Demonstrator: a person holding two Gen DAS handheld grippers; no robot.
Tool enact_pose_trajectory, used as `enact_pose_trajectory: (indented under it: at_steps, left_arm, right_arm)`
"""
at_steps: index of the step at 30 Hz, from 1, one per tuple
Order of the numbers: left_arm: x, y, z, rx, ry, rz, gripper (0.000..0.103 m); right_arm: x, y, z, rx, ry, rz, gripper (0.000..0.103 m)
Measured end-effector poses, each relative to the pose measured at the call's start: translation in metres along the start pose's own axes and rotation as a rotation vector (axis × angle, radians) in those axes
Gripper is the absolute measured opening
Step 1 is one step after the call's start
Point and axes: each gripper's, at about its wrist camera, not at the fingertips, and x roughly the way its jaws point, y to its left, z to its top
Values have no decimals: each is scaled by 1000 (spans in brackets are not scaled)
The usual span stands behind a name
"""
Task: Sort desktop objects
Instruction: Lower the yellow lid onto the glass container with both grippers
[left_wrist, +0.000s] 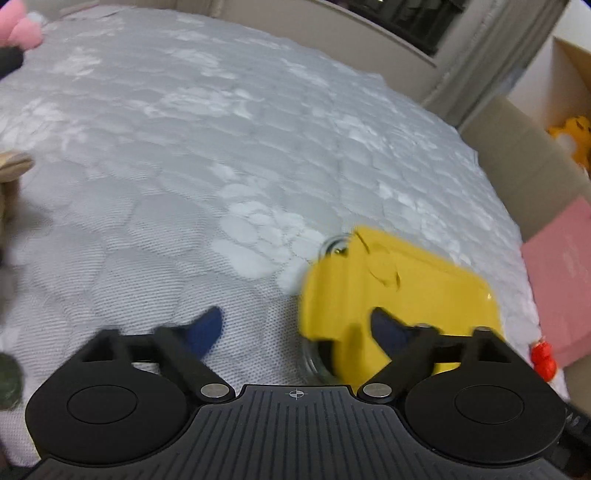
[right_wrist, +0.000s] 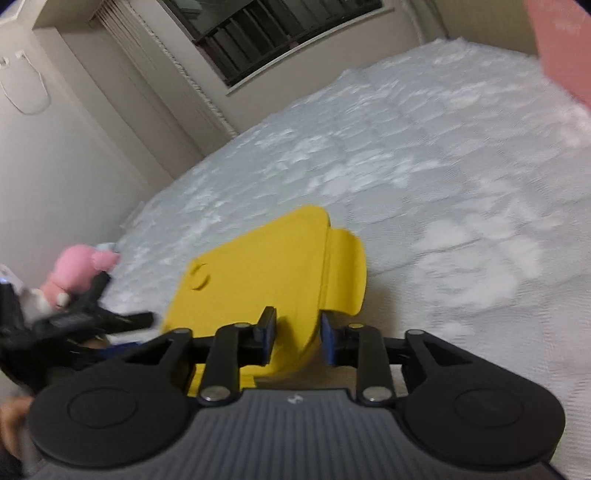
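A yellow lid sits on a clear glass container that rests on the grey quilted mattress. My left gripper is open wide just left of it. Its right blue fingertip shows in front of the lid, and its left one is over bare mattress with nothing between them. In the right wrist view the same yellow lid fills the centre, with its near corner between the blue pads of my right gripper. That gripper's jaws stand partly apart, and a thin gap shows at the right pad.
A pink plush toy lies at the mattress's far left, also the pink plush. A cardboard box on the right holds a yellow plush, with a pink flat box and a small red toy beside it. Walls and a window lie beyond.
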Motion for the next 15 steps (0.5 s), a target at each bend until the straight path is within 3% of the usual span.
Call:
enact_pose_trajectory:
  at_steps: [4,10,15]
  left_arm:
    - [-12,6,6,-50,-37,-86,92]
    - [2,-6,1,7,1,-81,93]
    - [26,-12,-8,6,67,-110,93]
  right_arm:
    - [-8,0,-1,-24,-45,-14,43]
    - [-17,-10,4,50,-235,-94,44]
    - [15,-14,-4,189,-182,-136,37]
